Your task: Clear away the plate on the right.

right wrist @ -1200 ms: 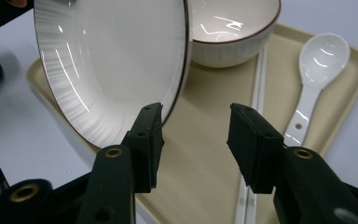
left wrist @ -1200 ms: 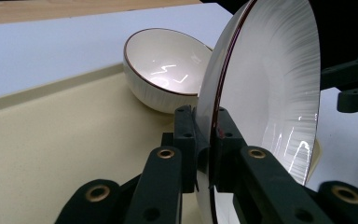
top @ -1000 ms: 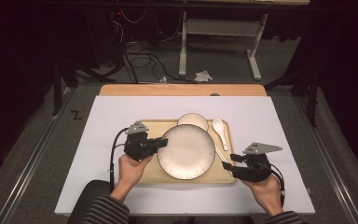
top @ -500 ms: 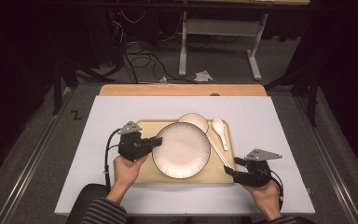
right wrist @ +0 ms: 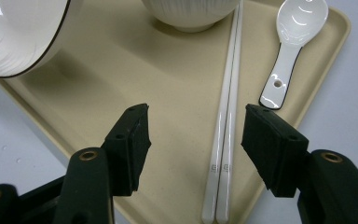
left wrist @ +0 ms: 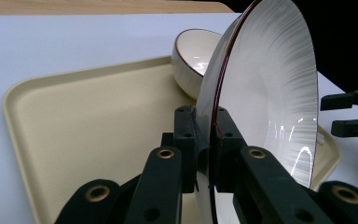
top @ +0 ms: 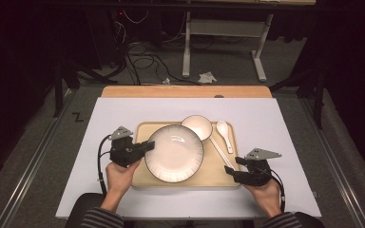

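Observation:
A white plate (top: pixel 174 153) with a dark rim hangs tilted over the beige tray (top: pixel 218 178). My left gripper (top: pixel 145 147) is shut on its left rim. In the left gripper view the jaws (left wrist: pixel 204 135) pinch the plate's (left wrist: pixel 270 93) edge. My right gripper (top: pixel 231 173) stands open at the tray's near right corner, and its jaws have just been opening. In the right gripper view the gripper (right wrist: pixel 196 140) hovers over white chopsticks (right wrist: pixel 228 116) lying on the tray (right wrist: pixel 121 70), its pads clear of them.
A white bowl (top: pixel 196 127) sits at the tray's far side, with a white spoon (top: pixel 224 133) to its right and the chopsticks (top: pixel 221 152) between them. White table covering (top: pixel 285 123) surrounds the tray. A wooden board edge (top: pixel 185 91) lies at the back.
The plate has shifted left with the left gripper. The right gripper has drawn away from the plate's right edge, sunk slightly, and its jaws have spread.

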Available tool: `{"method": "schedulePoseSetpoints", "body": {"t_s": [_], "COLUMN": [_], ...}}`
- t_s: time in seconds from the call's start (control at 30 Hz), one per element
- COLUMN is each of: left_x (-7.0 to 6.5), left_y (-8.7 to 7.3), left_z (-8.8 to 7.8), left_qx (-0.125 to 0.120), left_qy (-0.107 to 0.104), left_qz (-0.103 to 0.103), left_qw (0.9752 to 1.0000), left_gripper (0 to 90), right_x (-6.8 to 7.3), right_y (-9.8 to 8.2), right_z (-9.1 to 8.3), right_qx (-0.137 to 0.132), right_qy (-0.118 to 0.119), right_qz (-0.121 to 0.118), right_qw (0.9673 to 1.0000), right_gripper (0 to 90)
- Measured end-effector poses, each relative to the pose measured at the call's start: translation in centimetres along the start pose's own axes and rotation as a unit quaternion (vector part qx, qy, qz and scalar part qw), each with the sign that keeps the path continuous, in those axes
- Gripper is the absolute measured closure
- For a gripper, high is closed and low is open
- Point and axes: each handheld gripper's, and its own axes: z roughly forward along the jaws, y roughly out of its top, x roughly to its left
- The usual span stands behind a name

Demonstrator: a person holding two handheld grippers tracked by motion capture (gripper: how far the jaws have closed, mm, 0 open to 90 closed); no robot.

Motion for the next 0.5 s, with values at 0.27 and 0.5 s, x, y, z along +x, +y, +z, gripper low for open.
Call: {"method": "schedulePoseSetpoints", "body": {"t_s": [0.27, 0.5], "left_x": [0.6, 1.5], "left_y": [-0.6, -1.3], "left_z": [-1.2, -2.1], "left_qx": [-0.001, -0.008], "left_qy": [0.017, 0.037], "left_qz": [-0.015, -0.028], "left_qw": [0.9997, 0.9989], "left_gripper": [83.7, 83.7], "right_x": [-0.1, -0.2], "right_y": [0.3, 0.6], "right_z": [1.0, 1.5], "right_qx": [0.005, 0.003], "right_qy": [-0.001, 0.003], "right_qz": [-0.004, 0.000], "right_qw": [1.0000, 1.0000], "right_gripper": [42.5, 42.6]}}
